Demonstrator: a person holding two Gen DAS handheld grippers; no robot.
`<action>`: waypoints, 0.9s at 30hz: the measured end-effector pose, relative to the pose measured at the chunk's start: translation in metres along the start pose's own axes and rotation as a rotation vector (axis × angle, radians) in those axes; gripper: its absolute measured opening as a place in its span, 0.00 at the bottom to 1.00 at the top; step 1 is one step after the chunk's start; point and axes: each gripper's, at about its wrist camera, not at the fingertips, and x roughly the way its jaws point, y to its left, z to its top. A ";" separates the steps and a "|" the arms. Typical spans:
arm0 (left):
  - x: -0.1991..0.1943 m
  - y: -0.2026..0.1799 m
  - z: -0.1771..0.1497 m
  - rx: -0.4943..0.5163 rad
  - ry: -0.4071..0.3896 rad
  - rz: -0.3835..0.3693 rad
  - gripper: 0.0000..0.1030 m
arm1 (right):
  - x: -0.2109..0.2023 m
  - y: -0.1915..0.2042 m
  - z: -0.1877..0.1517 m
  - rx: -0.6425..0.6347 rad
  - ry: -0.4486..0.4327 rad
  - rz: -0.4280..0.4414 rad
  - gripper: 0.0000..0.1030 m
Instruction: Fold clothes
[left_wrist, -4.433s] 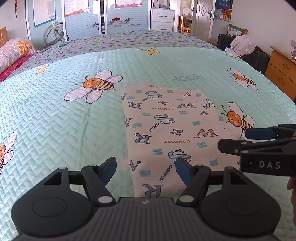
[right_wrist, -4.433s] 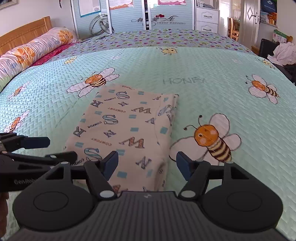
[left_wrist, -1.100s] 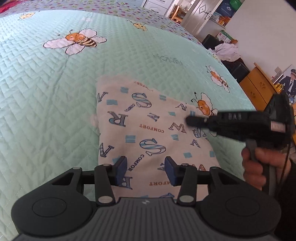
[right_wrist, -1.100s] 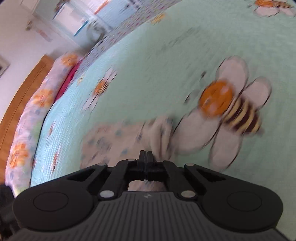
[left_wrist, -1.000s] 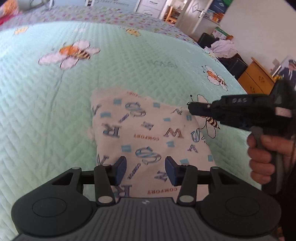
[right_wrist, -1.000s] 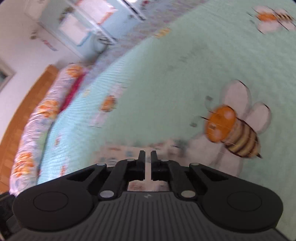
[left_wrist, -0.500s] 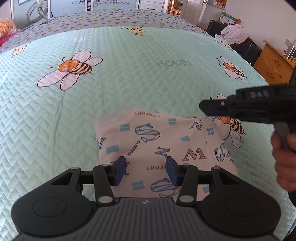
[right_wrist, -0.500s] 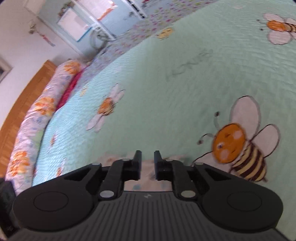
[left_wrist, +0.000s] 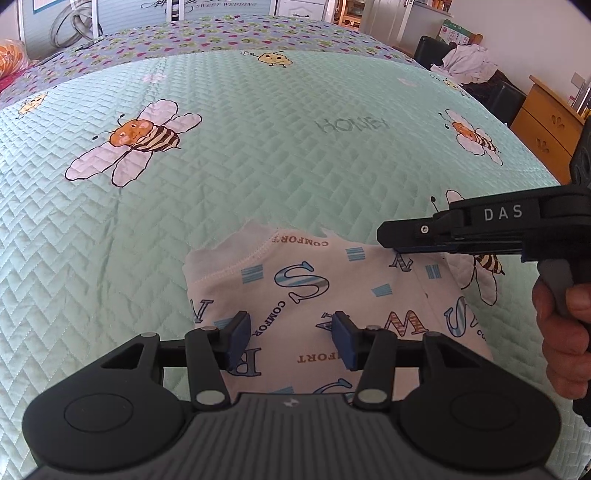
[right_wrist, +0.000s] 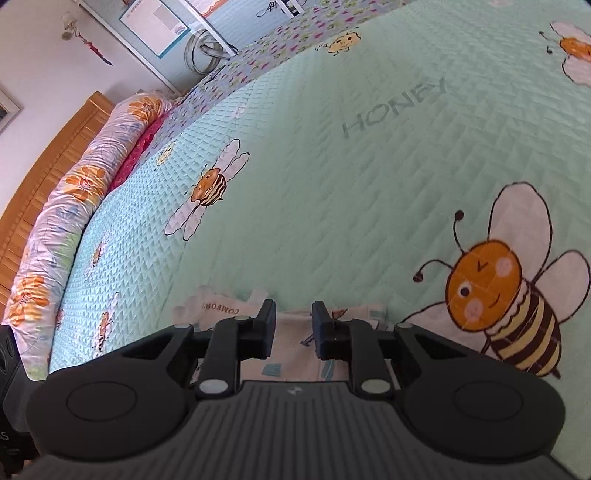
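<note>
A folded cream garment (left_wrist: 325, 291) printed with letters lies on the mint bee-pattern bedspread (left_wrist: 258, 147). My left gripper (left_wrist: 291, 332) hovers over the garment's near part, open, with its blue pads (left_wrist: 238, 330) apart and nothing pinched. My right gripper (left_wrist: 384, 236), held by a hand (left_wrist: 565, 332), reaches in from the right, its tip at the garment's far right edge. In the right wrist view the right gripper (right_wrist: 293, 325) is opening, a narrow gap between its jaws. The garment's far edge (right_wrist: 291, 354) lies just under them, not clamped.
A floral bolster (right_wrist: 74, 192) and a wooden headboard (right_wrist: 48, 162) run along the bed's left side. A wooden dresser (left_wrist: 546, 125) and a dark chair with white clothes (left_wrist: 469, 62) stand off the bed's right. Wardrobe doors (left_wrist: 110, 18) are at the back.
The garment is folded shorter than at the earliest frames. The right gripper's jaws went from shut to slightly apart at the far edge. Both views swung until the bed sits level.
</note>
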 end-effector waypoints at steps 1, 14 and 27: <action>0.000 0.000 0.000 0.002 -0.001 0.002 0.51 | 0.000 0.002 0.001 -0.009 -0.006 -0.010 0.22; -0.007 -0.006 0.003 0.042 -0.036 0.046 0.54 | -0.007 0.034 -0.027 -0.121 0.025 0.003 0.30; -0.012 0.033 0.018 -0.048 -0.079 0.051 0.56 | -0.020 0.042 -0.023 -0.173 -0.029 0.006 0.33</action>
